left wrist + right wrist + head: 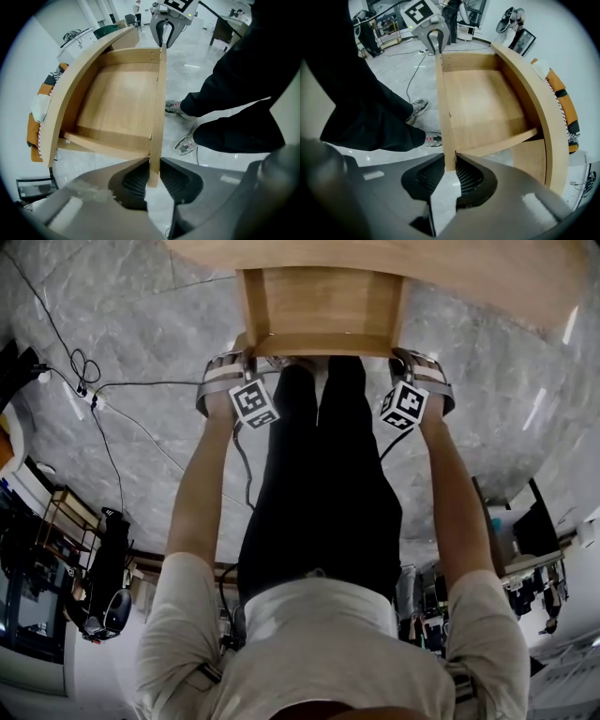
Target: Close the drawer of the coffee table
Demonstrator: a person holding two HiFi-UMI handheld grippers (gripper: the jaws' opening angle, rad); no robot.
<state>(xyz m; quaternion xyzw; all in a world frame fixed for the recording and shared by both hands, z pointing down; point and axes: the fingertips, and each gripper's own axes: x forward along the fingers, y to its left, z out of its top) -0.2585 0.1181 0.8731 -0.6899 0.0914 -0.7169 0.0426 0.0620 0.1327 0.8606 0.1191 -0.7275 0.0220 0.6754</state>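
Wooden drawer [322, 310] clamped by left hand-held gripper [153, 177], right hand-held gripper [451, 174].

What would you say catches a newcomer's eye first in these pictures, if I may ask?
The open wooden drawer, empty, pulled out from under the curved coffee table at the head view's top. Then the left tongs and right tongs, each clamped on an end of the drawer's front panel.

We note: drawer [321, 306] out from under surface [478, 268]; left gripper [153, 178] on left end of front panel [323, 343], right gripper [450, 176] on right end.
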